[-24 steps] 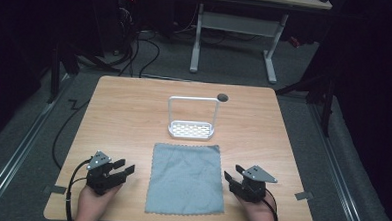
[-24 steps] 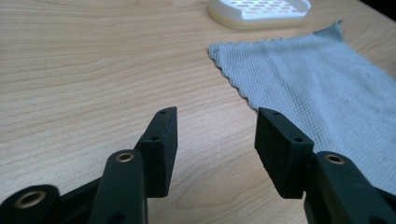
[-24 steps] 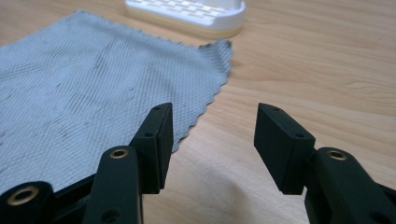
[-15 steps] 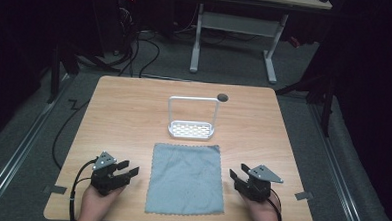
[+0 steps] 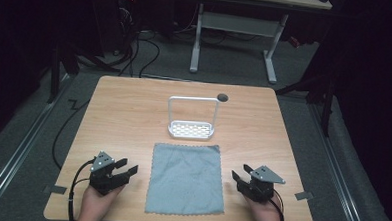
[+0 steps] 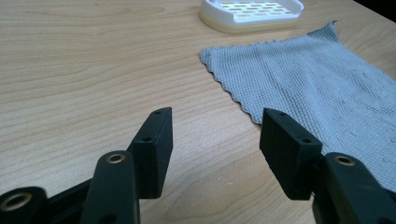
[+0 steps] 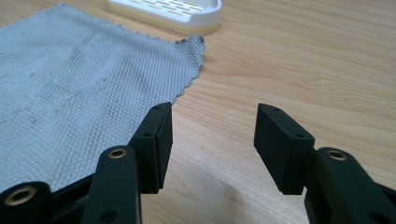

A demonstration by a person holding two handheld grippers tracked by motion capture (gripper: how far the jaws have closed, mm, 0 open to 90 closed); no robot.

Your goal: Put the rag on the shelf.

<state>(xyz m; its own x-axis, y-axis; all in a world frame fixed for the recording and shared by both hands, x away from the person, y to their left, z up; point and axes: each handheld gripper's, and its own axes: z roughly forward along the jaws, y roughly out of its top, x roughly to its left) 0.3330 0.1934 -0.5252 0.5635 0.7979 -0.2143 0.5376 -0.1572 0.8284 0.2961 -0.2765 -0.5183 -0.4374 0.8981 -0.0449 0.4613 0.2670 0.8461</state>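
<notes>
Grey cloth (image 5: 186, 178) is laid flat mid-bench (image 5: 134, 113), white rack (image 5: 192, 119) just behind it. Rack's upright hoop is seen from high view. Left gripper (image 5: 123, 172) and right gripper (image 5: 239, 176) flank the cloth, jaws released, empty.

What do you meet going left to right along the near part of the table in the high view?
Left gripper, jaws open → grey cloth, lying flat → right gripper, jaws open.
</notes>
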